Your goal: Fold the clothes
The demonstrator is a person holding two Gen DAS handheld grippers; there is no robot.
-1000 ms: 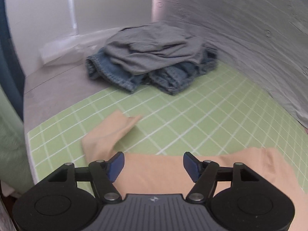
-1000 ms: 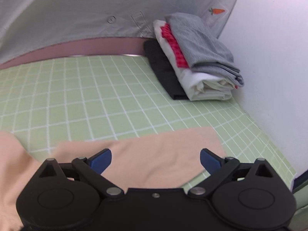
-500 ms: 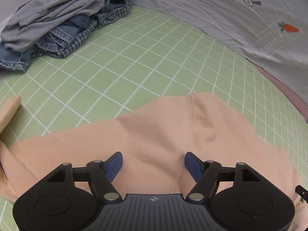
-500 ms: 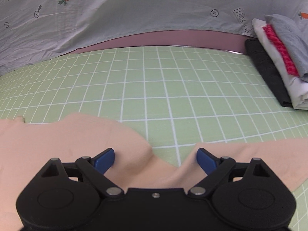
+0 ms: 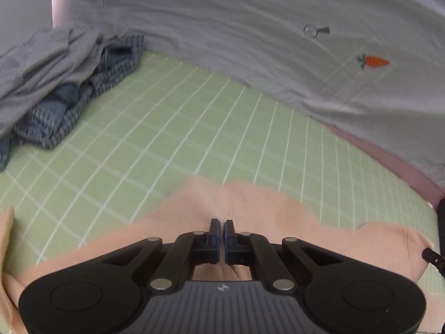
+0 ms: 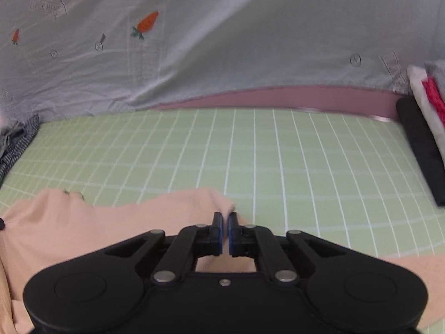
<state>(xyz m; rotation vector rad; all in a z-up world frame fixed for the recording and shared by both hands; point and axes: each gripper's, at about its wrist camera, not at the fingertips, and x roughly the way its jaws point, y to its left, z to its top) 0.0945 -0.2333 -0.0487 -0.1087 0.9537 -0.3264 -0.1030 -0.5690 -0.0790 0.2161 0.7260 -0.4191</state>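
Observation:
A peach garment (image 5: 264,208) lies spread along the near edge of the green grid mat (image 5: 194,128). My left gripper (image 5: 221,224) is shut on a raised fold of it at a seam. In the right wrist view the same peach garment (image 6: 97,222) runs across the near mat (image 6: 250,153), and my right gripper (image 6: 225,217) is shut on a bunched ridge of its far edge. The cloth under both gripper bodies is hidden.
A heap of grey and blue denim and checked clothes (image 5: 55,94) sits at the far left of the mat. A folded stack of black, white, red and grey clothes (image 6: 422,128) stands at the far right. A grey carrot-print sheet (image 6: 194,41) hangs behind, above a pink edge (image 6: 278,98).
Both grippers have gone from wide open to shut, each pinching a fold of the peach garment. Both views have swung further towards the carrot-print sheet.

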